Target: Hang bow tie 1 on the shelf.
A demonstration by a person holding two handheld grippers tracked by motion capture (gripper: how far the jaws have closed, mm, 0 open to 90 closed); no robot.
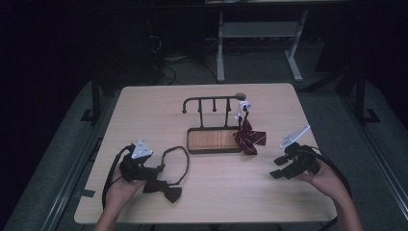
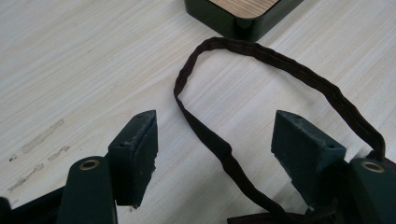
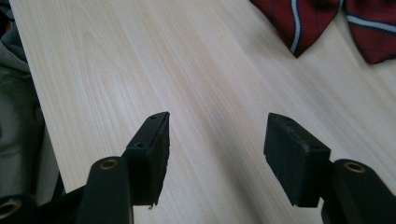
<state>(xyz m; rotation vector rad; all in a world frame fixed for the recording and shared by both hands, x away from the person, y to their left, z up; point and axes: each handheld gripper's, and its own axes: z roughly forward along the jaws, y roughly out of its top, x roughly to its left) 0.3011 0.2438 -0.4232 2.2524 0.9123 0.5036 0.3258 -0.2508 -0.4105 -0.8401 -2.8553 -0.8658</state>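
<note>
A dark bow tie (image 1: 163, 191) is laid flat near the table's (image 1: 144, 101) front-left corner, its strap (image 2: 261, 53) looped back toward the stand (image 1: 214, 139) at mid-table, presumably so the band can be picked up. The left gripper (image 1: 155, 170) is set astride the strap, jaws apart, nothing pinched. The bow's long axis is seen running left to right. The right gripper (image 1: 277, 168) is held open and empty near the right edge, beside the striped tie (image 1: 249, 137).

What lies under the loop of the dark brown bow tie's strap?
Under the dark brown bow tie's strap lies bare pale wooden table, visible inside the loop. The strip directly beneath the strap is covered.
</note>
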